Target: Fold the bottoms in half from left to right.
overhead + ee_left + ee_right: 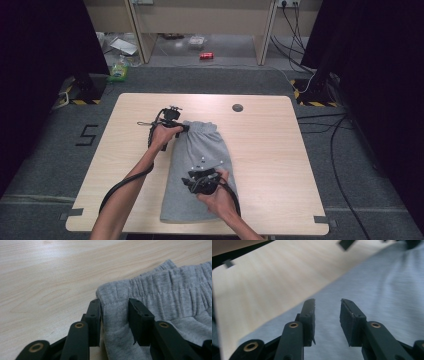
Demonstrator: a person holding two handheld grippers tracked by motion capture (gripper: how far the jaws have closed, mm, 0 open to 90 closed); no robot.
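Note:
A grey folded garment [200, 160] with an elastic waistband [204, 128] at its far end lies along the middle of the wooden table [270, 150]. My left gripper [185, 128] is at the waistband's left corner. In the left gripper view its jaws [115, 315] stand apart astride that corner of the cloth [170, 290]; the fabric lies between the pads, unpinched. My right gripper [190, 183] hovers over the near half of the garment. In the right gripper view it [327, 315] is open above the grey cloth [374, 285], with nothing between the pads.
A round grey grommet [238, 107] sits near the table's far edge. Black tape marks [321, 219] flag the near corners. On the floor beyond are a red can [206, 55], a green bottle [119, 69] and cables [320, 120] at the right.

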